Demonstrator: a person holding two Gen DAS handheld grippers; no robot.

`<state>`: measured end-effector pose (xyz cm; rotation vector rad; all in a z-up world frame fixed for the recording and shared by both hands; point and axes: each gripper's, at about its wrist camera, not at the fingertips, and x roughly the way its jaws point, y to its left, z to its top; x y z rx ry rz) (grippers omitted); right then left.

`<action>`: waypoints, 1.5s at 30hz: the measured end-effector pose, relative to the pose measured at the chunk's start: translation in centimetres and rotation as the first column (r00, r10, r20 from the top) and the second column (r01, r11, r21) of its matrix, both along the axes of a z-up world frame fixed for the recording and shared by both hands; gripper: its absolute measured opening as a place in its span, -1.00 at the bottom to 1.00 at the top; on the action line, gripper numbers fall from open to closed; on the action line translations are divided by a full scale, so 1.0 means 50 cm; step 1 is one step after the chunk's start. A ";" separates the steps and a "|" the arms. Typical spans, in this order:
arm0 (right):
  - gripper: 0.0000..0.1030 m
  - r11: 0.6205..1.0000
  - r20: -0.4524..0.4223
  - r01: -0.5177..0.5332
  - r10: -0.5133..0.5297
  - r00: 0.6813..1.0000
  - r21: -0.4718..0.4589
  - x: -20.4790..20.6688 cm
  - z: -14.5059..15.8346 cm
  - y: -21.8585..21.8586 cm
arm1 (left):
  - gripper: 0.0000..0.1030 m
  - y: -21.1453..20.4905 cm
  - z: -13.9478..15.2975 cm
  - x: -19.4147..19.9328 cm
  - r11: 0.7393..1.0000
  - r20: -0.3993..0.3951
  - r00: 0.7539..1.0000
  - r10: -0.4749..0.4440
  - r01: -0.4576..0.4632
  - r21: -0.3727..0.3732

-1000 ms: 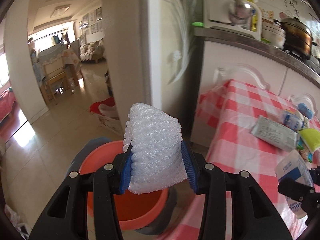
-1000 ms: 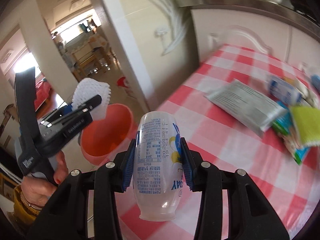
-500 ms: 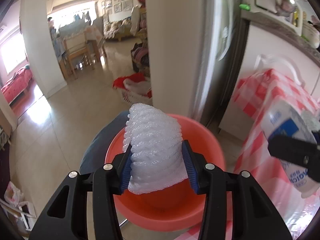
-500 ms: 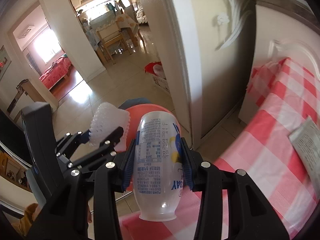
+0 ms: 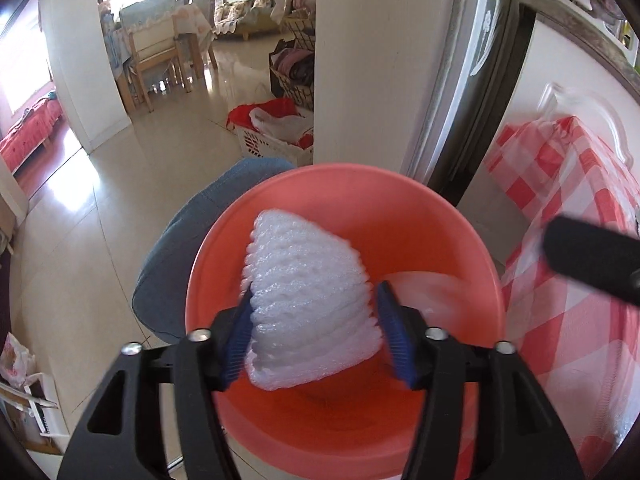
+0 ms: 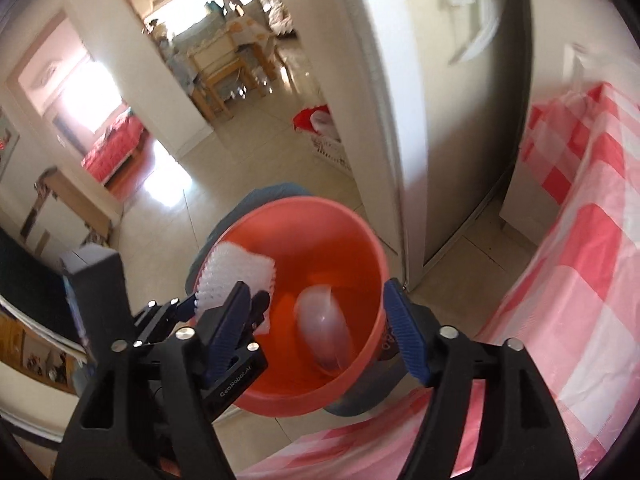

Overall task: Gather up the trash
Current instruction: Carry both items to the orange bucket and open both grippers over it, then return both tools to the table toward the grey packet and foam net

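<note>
Right wrist view showed the bottle (image 6: 324,328) (blurred, probably falling) inside the orange bucket (image 6: 352,240), the right tongs (image 6: 316,332) just opened wide and empty. Left wrist view showed the foam net (image 5: 308,300) between the just loosened left tongs (image 5: 314,340), over the bucket, not yet dropped.

The orange bucket (image 5: 460,224) looks like smooth, glossy plastic. Inside it, the foam net (image 5: 308,300) is white, ribbed and soft-looking. Beside the bucket, the checked tablecloth (image 6: 592,248) has a plastic sheen; the floor tiles (image 5: 80,248) shine.
</note>
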<state>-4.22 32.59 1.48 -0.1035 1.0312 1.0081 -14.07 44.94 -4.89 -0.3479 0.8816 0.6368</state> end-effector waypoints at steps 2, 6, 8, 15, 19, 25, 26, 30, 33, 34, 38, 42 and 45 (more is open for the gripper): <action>0.52 0.999 -0.001 0.034 -0.034 0.999 0.025 0.010 0.011 -0.031 | 0.42 0.004 0.002 -0.003 1.000 0.011 1.000 -0.006 0.006 -0.020; 0.67 0.988 0.021 0.105 -0.108 0.994 0.112 0.018 0.048 -0.128 | 0.56 0.006 0.023 -0.019 0.997 0.074 0.997 -0.019 0.025 -0.078; 0.72 0.978 0.039 0.139 -0.147 0.988 0.154 0.017 0.065 -0.185 | 0.60 0.005 0.035 -0.034 0.993 0.155 0.988 -0.019 0.037 -0.115; 0.88 0.922 0.028 0.235 -0.256 0.966 0.308 0.004 0.091 -0.359 | 0.75 -0.031 0.103 -0.063 0.996 0.278 0.960 -0.041 0.062 -0.070; 0.92 0.887 0.045 0.227 -0.267 0.963 0.403 -0.005 0.124 -0.445 | 0.75 -0.062 0.135 -0.056 0.994 0.261 0.963 -0.061 0.082 -0.069; 0.93 0.844 0.105 0.193 -0.281 0.954 0.500 -0.024 0.164 -0.541 | 0.75 -0.136 0.183 -0.033 0.988 0.255 0.960 -0.114 0.137 -0.075; 0.93 0.845 0.112 0.196 -0.287 0.951 0.497 -0.025 0.168 -0.552 | 0.75 -0.149 0.188 -0.028 0.985 0.258 0.958 -0.127 0.151 -0.077; 0.93 0.842 0.132 0.214 -0.316 0.939 0.496 -0.028 0.188 -0.603 | 0.75 -0.227 0.215 -0.001 0.968 0.258 0.941 -0.221 0.243 -0.057; 0.93 0.825 0.142 0.249 -0.365 0.920 0.508 -0.020 0.198 -0.652 | 0.75 -0.281 0.234 0.013 0.951 0.254 0.924 -0.288 0.307 -0.039; 0.93 0.818 0.143 0.259 -0.379 0.914 0.513 -0.015 0.198 -0.665 | 0.75 -0.302 0.242 0.020 0.943 0.253 0.916 -0.312 0.330 -0.031; 0.93 0.784 0.144 0.318 -0.455 0.879 0.533 -0.001 0.209 -0.741 | 0.75 -0.377 0.270 0.036 0.912 0.257 0.882 -0.395 0.409 0.000; 0.93 0.752 0.144 0.378 -0.525 0.839 0.540 0.013 0.215 -0.812 | 0.75 -0.432 0.289 0.048 0.889 0.263 0.857 -0.444 0.458 0.010; 0.93 0.737 0.154 0.426 -0.574 0.804 0.525 0.022 0.217 -0.855 | 0.76 -0.473 0.302 0.059 0.873 0.269 0.839 -0.473 0.488 0.012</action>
